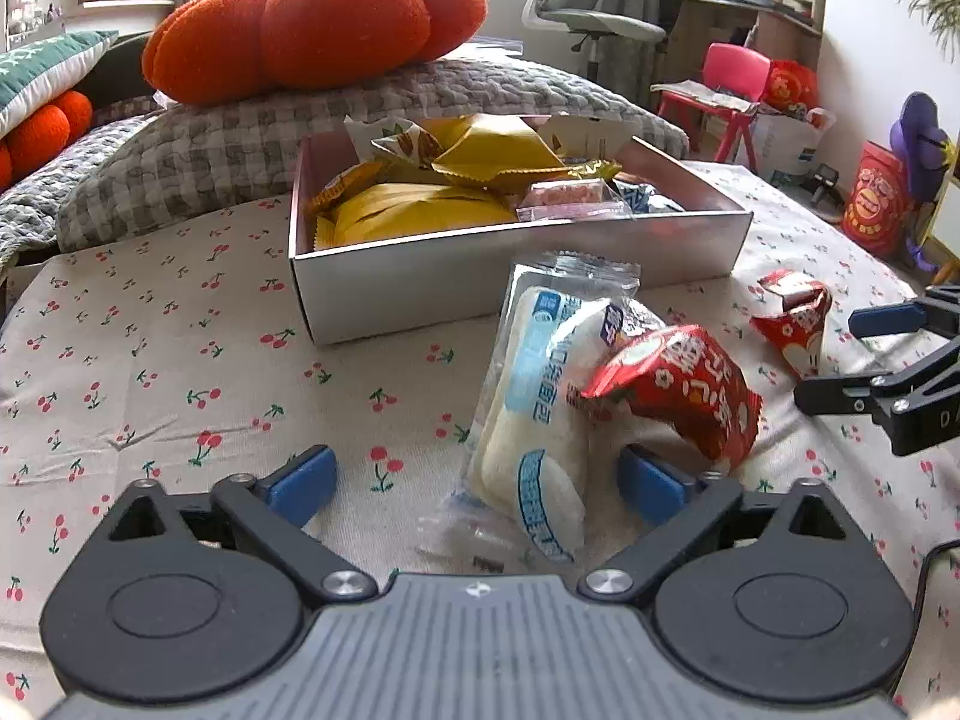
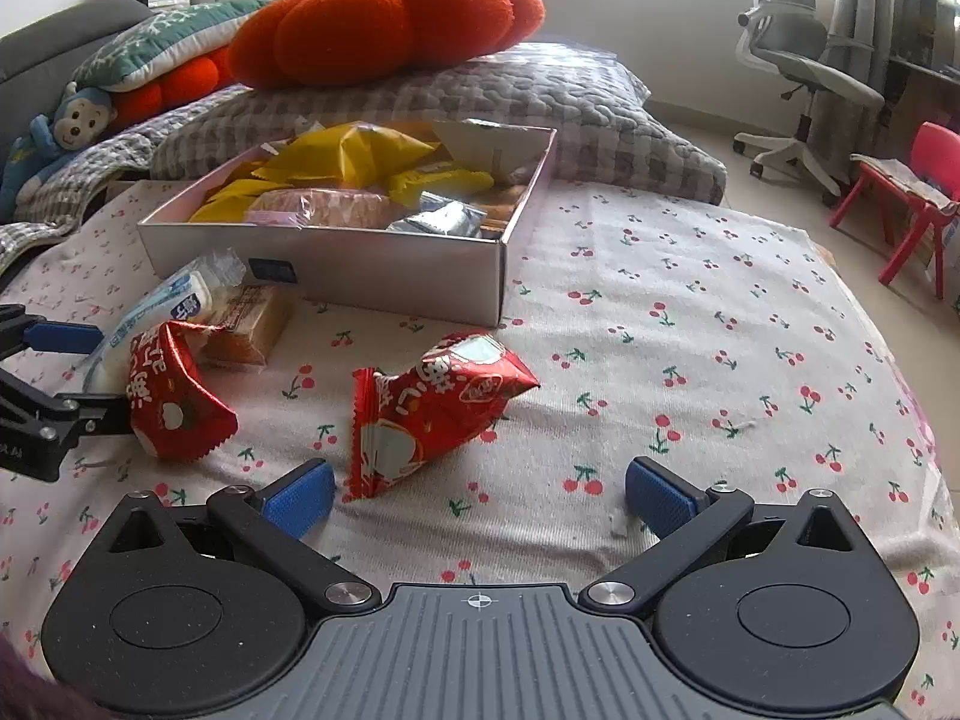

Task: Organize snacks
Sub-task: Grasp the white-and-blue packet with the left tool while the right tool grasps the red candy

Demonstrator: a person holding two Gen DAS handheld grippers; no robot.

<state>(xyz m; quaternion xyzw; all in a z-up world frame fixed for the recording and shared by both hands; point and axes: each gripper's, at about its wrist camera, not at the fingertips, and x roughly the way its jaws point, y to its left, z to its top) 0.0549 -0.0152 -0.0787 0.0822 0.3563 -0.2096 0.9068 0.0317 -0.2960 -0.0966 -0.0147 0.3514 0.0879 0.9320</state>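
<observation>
A silver box point(image 1: 510, 282) point(image 2: 384, 276) on the cherry-print bed cover holds several yellow and pink snack packets. In the left wrist view a white bread packet point(image 1: 528, 420) lies between the fingers of my left gripper point(image 1: 474, 486). A red snack packet point(image 1: 678, 396) leans on the bread packet by the right pad point(image 1: 651, 489). The pads stand wide and do not press on anything. My right gripper point(image 2: 480, 504) is open just behind a second red packet point(image 2: 432, 408) point(image 1: 792, 324), without touching it. A brown cake packet point(image 2: 252, 324) lies by the box.
An orange pumpkin cushion point(image 1: 312, 30) rests on a grey checked pillow point(image 1: 198, 168) behind the box. A monkey toy point(image 2: 66, 126) sits far left. Off the bed stand an office chair point(image 2: 804, 60) and a red child's chair point(image 2: 924, 180).
</observation>
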